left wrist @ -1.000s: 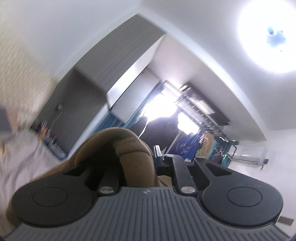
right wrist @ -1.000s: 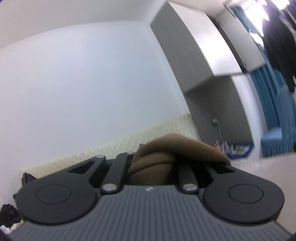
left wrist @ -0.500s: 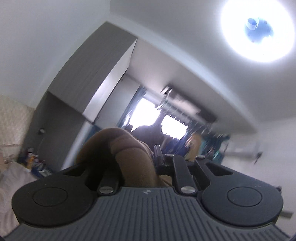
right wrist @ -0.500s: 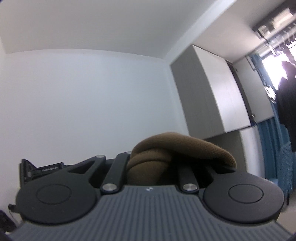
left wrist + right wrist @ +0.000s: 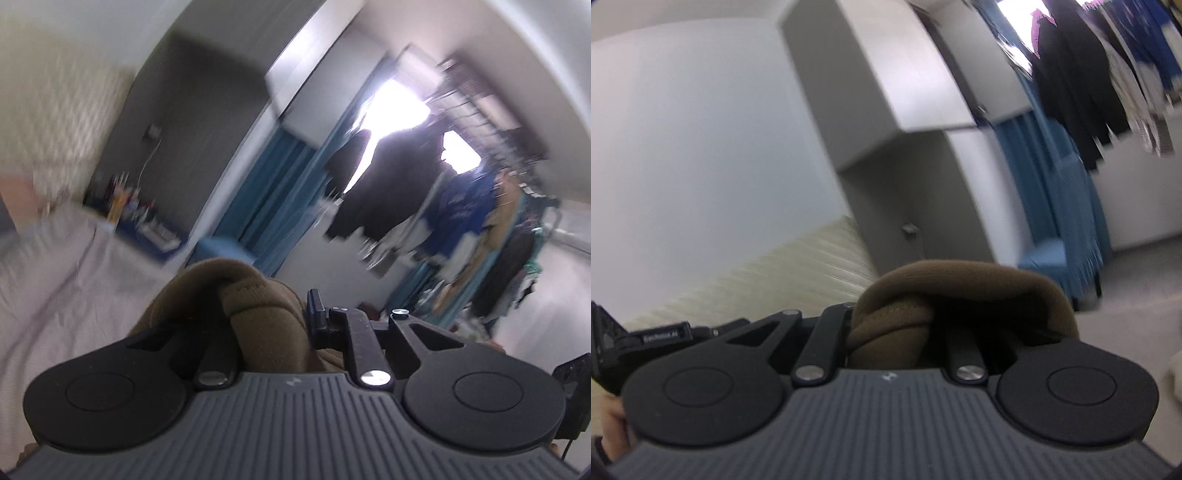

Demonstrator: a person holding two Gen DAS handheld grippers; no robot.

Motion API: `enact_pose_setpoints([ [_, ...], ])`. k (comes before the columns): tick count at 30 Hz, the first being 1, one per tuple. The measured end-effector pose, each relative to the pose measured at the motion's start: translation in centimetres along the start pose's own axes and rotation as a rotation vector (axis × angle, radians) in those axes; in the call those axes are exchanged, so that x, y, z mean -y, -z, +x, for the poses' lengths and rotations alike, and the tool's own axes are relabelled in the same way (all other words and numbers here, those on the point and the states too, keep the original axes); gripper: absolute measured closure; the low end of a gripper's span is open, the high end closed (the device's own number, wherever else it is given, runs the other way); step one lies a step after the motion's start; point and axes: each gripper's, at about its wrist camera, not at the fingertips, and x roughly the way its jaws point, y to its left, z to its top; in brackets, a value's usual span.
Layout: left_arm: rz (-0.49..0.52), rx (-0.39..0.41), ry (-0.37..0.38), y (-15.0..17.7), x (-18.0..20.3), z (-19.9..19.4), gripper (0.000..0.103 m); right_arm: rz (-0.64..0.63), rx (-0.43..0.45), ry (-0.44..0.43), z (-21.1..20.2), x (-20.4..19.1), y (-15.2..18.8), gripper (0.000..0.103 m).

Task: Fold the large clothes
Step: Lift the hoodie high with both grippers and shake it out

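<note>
A brown knitted garment (image 5: 258,306) is bunched between the fingers of my left gripper (image 5: 273,321), which is shut on it; the cloth drapes over the left finger and hides it. In the right wrist view another part of the brown garment (image 5: 923,306) is folded over my right gripper (image 5: 908,332), also shut on it, with the fingertips buried in the cloth. Both grippers are held up above a bed, pointing almost level. The rest of the garment hangs below, out of sight.
A bed with a pale sheet (image 5: 55,280) lies at the lower left, with a quilted headboard (image 5: 794,273) behind. Grey wardrobes (image 5: 886,74), blue curtains (image 5: 280,184) and a rack of hanging clothes (image 5: 461,206) stand beyond. A hand (image 5: 609,417) shows at the lower left edge.
Both views have swung down from the ceiling and upper wall toward the bed and headboard, with motion blur. Each gripper still holds its bunch of brown cloth.
</note>
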Motion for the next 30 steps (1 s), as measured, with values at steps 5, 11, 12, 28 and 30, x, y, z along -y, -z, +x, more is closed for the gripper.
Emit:
enact_pose_setpoints([
  [5,-0.018,-0.109,-0.061,3.6,-8.7,16.3,0.086,0.057,-0.084,0.087,12.7,9.0,4.4,0.085],
  [11,-0.044,-0.298,-0.145,10.6,-19.3,32.7,0.086,0.159,-0.243,0.194,24.9,19.7,11.9,0.085],
  [12,-0.048,-0.319,-0.153,11.3,-20.5,34.7,0.086,0.181,-0.271,0.209,26.3,21.2,13.6,0.085],
  [28,-0.034,-0.454,-0.212,16.0,-24.7,40.8,0.086,0.216,-0.439,0.295,29.7,24.6,20.8,0.084],
  [30,-0.028,-0.465,-0.206,15.3,-24.0,40.1,0.085,0.240,-0.443,0.288,29.6,25.0,20.7,0.084],
])
